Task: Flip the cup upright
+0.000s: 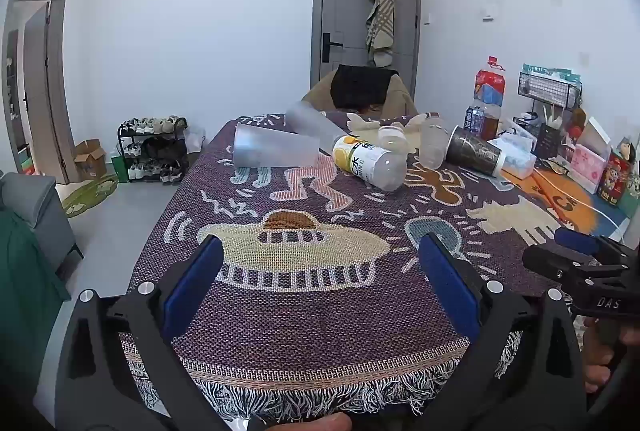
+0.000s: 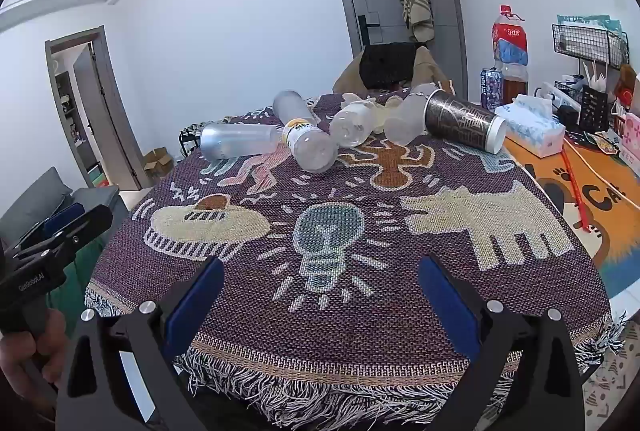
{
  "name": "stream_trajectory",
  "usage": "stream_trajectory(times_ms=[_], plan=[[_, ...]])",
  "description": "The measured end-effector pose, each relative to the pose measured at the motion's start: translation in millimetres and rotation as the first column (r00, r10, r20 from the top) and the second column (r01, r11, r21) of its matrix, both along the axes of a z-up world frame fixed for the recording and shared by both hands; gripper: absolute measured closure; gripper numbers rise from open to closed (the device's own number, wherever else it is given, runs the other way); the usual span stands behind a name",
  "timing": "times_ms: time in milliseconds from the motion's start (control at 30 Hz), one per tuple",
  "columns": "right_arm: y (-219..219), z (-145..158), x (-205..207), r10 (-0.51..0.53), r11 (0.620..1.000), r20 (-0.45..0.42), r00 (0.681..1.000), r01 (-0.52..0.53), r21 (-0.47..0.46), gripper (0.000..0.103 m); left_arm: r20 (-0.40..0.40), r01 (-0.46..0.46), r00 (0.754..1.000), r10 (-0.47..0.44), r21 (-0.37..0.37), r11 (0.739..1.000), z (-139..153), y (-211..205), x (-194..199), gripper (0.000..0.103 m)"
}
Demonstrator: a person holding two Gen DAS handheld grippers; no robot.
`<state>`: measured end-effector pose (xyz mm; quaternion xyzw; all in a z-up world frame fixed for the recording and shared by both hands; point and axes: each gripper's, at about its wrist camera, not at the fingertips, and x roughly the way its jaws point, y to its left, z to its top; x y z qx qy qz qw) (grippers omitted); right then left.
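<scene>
Both of your jaws hang released and empty over the near fringe of the woven tabletop cloth [image 2: 360,191]: left gripper [image 1: 320,271], right gripper [image 2: 320,283]. Far across it lie a frosted tumbler [image 1: 276,151], a yellow-labelled bottle [image 1: 370,161] and small clear bottles [image 2: 352,127]. Your dark paper cup [image 2: 464,125] lies on its side at the far right, well apart from both grippers.

Purple cartoon-patterned cloth [image 2: 360,191], blue-padded tongs [image 2: 320,291]

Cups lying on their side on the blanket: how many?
3 clear: frosted cup far left, another frosted cup behind it, dark paper cup far right. Clear containers between look like bottles; more may be hidden.
</scene>
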<state>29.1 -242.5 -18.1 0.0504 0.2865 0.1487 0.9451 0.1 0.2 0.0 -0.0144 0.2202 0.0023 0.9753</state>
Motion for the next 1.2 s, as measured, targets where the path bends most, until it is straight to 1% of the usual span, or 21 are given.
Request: stream_trajectory(times_ms=[333, 533, 933, 1200], plan=[[-1.4, 0.9, 0.2, 0.001, 1.000, -0.006, 1.000, -0.001, 0.004, 0.008, 0.001, 0.003, 1.000, -0.003, -0.004, 1.000, 0.7, 0.4, -1.3, 0.006], [-1.4, 2.7, 0.3, 0.001, 1.000, -0.003, 1.000, -0.001, 0.001, 0.008, 0.000, 0.004, 1.000, -0.004, -0.006, 1.000, -4.1, -1.4, -2.4, 0.006], [-0.9, 0.6, -0.4, 0.000, 1.000, -0.002, 1.000, 0.000, 0.002, 0.008, -0.002, 0.004, 1.000, -0.004, -0.005, 1.000, -1.5, -1.0, -1.2, 0.006], [-2.3, 5.7, 0.3, 0.000, 1.000, -0.003, 1.000, 0.000, -0.002, 0.008, 0.000, 0.005, 1.000, -0.005, -0.007, 1.000, -0.2, -2.4, -2.1, 0.006]])
